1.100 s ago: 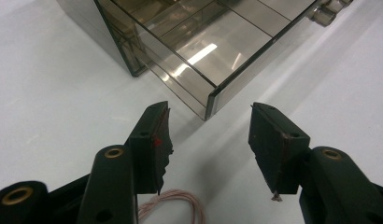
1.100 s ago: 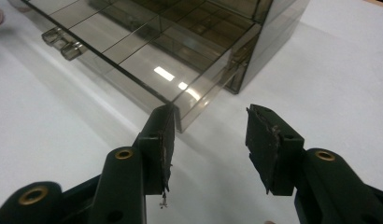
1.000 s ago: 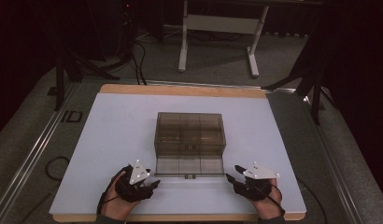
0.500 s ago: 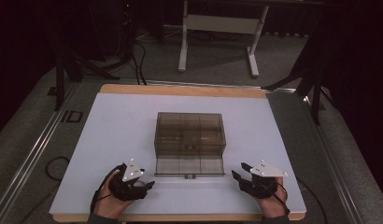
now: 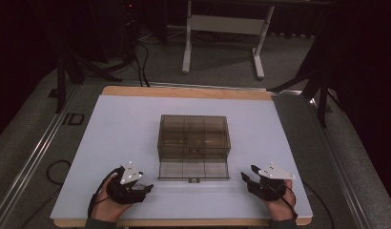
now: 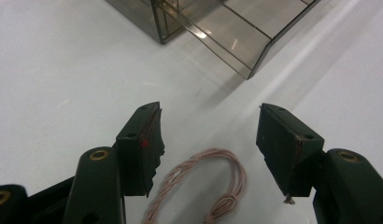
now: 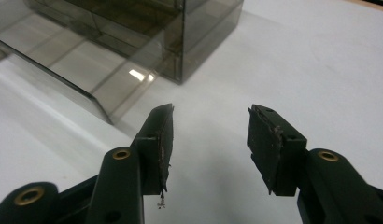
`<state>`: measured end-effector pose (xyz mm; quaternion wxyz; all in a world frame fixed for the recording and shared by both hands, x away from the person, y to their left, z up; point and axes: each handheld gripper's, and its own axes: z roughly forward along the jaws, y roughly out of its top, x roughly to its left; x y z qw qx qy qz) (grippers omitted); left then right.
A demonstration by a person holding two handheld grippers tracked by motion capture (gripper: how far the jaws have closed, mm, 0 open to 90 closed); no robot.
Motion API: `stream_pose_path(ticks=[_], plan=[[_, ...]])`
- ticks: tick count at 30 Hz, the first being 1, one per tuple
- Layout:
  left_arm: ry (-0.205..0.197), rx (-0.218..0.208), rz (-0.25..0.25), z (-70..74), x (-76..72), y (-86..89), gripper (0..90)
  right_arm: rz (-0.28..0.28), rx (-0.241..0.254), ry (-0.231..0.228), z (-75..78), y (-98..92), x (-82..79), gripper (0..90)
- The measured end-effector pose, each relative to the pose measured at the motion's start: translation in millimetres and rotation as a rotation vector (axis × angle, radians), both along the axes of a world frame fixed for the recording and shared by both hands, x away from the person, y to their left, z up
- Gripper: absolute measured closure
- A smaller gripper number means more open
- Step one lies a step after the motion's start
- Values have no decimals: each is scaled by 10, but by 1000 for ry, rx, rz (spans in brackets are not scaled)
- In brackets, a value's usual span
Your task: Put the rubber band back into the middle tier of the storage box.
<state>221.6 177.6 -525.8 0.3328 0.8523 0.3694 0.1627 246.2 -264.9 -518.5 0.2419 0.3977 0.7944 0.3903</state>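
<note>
A white worktop [image 5: 112, 143] carries a smoky plastic box [image 5: 193, 136] at its centre, lid flap lying open toward six o'clock. Left claw [image 5: 145, 189] at seven and right claw [image 5: 246, 177] at five gape, empty. The box looks light, stiff, slippery; take its flap edge.

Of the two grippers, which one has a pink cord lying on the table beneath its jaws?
The left gripper: a looped pink twisted cord lies on the white table between its open jaws. Under the right gripper the table is bare.
</note>
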Motion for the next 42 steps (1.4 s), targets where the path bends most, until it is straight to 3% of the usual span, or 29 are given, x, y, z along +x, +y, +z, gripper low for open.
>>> stream_pose_path(ticks=[24,31,42], plan=[[32,-20,15,-20,37,70,454,-27,-85,87,-257,9,144,460],[30,-35,16,19,63,123,412,-26,-75,111,-289,-9,167,446],[47,21,5,35,64,239,404,-25,-36,124,-317,-54,184,431]])
